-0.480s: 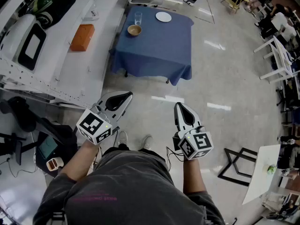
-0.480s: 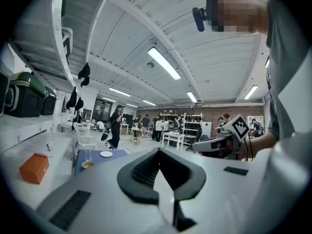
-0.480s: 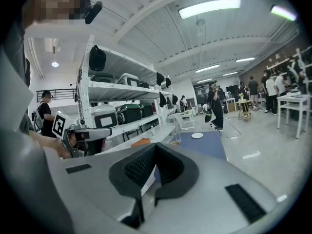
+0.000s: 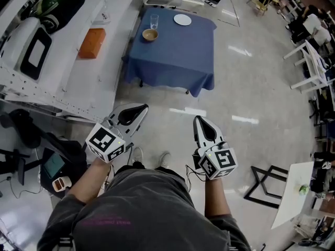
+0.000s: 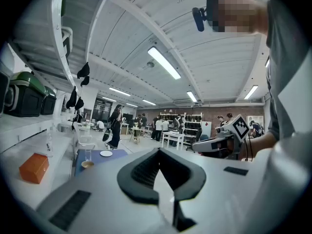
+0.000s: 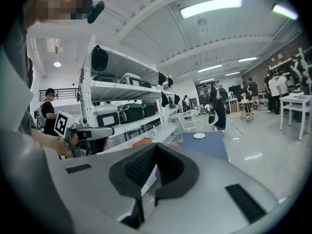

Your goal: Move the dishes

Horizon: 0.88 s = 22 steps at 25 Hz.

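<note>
Dishes [image 4: 150,34] — apparently no change, same spots on blue table [image 4: 178,59]

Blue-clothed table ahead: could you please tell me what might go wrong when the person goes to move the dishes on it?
The glass stands close beside the bowl, so reaching for either could tip it. The plate lies flat on the draped cloth, which jaws might snag and drag. The left hand-held gripper and right hand-held gripper are both shut and must open first.
</note>
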Each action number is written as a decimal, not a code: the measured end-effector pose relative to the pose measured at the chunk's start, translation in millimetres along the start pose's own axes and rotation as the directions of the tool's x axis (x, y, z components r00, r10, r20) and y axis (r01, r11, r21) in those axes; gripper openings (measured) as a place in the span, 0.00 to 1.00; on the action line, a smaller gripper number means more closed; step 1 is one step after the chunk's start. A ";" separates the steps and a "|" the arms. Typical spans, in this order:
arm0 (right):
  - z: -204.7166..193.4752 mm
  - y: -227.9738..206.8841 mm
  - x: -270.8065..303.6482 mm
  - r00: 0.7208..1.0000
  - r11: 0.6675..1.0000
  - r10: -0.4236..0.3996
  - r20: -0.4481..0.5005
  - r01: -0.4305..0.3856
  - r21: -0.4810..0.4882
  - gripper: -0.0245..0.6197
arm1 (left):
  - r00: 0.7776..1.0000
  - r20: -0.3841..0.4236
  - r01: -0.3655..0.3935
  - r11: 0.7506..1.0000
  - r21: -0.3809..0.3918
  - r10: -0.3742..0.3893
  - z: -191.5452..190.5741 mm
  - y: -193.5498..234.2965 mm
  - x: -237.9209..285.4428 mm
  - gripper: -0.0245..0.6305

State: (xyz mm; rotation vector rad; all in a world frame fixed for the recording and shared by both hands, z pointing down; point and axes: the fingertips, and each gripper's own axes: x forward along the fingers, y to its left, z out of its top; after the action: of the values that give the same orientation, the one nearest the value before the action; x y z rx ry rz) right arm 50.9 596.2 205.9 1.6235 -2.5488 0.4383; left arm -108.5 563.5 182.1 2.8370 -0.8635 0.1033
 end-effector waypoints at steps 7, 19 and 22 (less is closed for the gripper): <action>-0.4 1.8 5.2 1.000 1.000 -0.014 -0.001 0.014 -0.018 0.02 | 1.000 -0.003 0.005 1.000 -0.002 -0.005 -1.9 -1.1 2.9 0.04; 2.2 2.6 4.6 1.000 1.000 -0.001 0.012 0.001 -0.002 0.02 | 1.000 -0.003 -0.001 1.000 -0.004 0.001 -1.7 -1.1 2.0 0.04; 2.5 3.0 6.4 1.000 1.000 -0.003 0.013 0.003 -0.004 0.02 | 1.000 -0.002 -0.006 1.000 0.001 0.006 -1.5 1.2 1.1 0.04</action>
State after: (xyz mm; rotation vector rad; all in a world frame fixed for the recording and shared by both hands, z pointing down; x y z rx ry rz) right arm 45.7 591.0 204.4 1.6338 -2.5548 0.4237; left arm -108.2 562.2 183.9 2.8346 -0.8715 0.1074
